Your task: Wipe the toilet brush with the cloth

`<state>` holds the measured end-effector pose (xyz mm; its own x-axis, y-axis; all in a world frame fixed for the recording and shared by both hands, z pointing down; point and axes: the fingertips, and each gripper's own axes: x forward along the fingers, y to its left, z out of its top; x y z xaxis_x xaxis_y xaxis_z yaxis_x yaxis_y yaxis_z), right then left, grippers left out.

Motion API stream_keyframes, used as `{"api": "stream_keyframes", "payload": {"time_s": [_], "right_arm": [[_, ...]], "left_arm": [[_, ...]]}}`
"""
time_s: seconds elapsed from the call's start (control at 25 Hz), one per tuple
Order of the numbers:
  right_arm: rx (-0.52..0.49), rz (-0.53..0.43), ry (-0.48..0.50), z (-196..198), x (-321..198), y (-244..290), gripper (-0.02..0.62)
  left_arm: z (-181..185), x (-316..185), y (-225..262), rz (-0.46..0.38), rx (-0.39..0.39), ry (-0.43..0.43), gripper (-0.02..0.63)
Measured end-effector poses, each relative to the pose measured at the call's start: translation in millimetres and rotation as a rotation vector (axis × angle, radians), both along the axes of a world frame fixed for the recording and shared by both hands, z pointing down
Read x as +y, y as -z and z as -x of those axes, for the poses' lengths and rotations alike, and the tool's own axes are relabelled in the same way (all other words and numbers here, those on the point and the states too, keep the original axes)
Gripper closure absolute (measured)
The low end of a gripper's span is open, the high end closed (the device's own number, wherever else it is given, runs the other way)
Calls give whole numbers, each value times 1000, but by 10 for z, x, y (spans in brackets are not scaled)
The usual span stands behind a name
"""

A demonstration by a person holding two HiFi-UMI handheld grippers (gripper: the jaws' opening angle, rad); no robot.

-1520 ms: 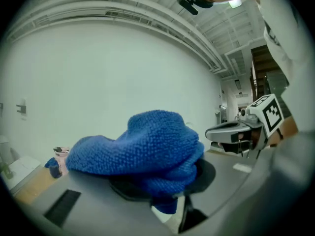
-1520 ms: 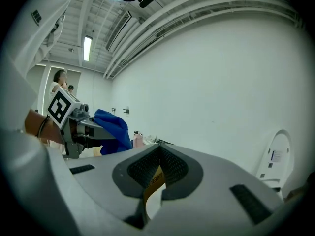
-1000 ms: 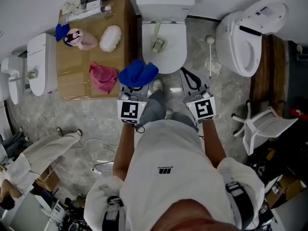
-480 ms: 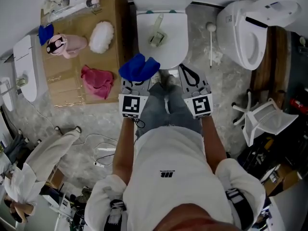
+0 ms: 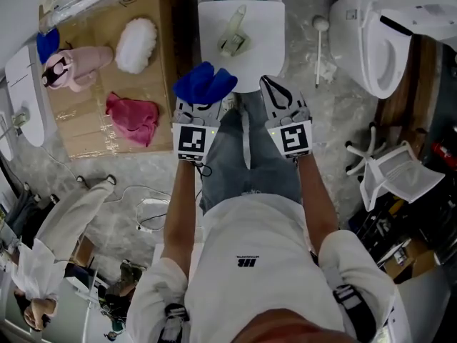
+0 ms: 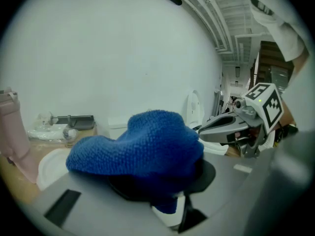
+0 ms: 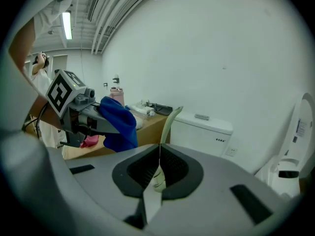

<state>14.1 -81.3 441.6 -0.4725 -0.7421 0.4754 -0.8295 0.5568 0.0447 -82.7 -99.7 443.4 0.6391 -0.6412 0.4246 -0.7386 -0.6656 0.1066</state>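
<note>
A pale green toilet brush [image 5: 233,36] lies on the closed white toilet lid [image 5: 265,48], straight ahead of both grippers. My left gripper [image 5: 202,100] is shut on a blue cloth [image 5: 203,84], which bunches over its jaws and hides them in the left gripper view, where the cloth [image 6: 142,149] fills the middle. My right gripper [image 5: 275,95] is shut with nothing in it, just short of the lid's near edge. In the right gripper view the closed jaws [image 7: 159,157] line up with the brush handle [image 7: 170,119], which rises behind them. The two grippers are side by side and apart.
A cardboard surface [image 5: 93,131] at the left holds a pink cloth [image 5: 132,116], a white fluffy pad [image 5: 136,45] and a pink bottle [image 5: 71,59]. A second toilet [image 5: 378,34], a white stick on the floor [image 5: 319,48] and a white stool [image 5: 396,174] stand at the right. A person [image 5: 64,220] is at the lower left.
Both grippers have come down and closer to the toilet lid, side by side. The left still holds the blue cloth and the right has stayed shut.
</note>
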Motion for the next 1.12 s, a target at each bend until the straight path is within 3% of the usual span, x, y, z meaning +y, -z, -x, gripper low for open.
{"api": "stream_keyframes", "payload": {"time_s": [0.28,0.56,1.12], "right_arm": [[-5,35,41,5,-195,-581,597],[58,80,99,3,-378,-1234,595],[148,84,250,92,-765,-2272,549]], "left_arm": [[-159,-192,-470,31,-3,11,474],[-278,-338,-939,48,-9,38,475],[-387,-481,-1680,90,-17,9,474]]}}
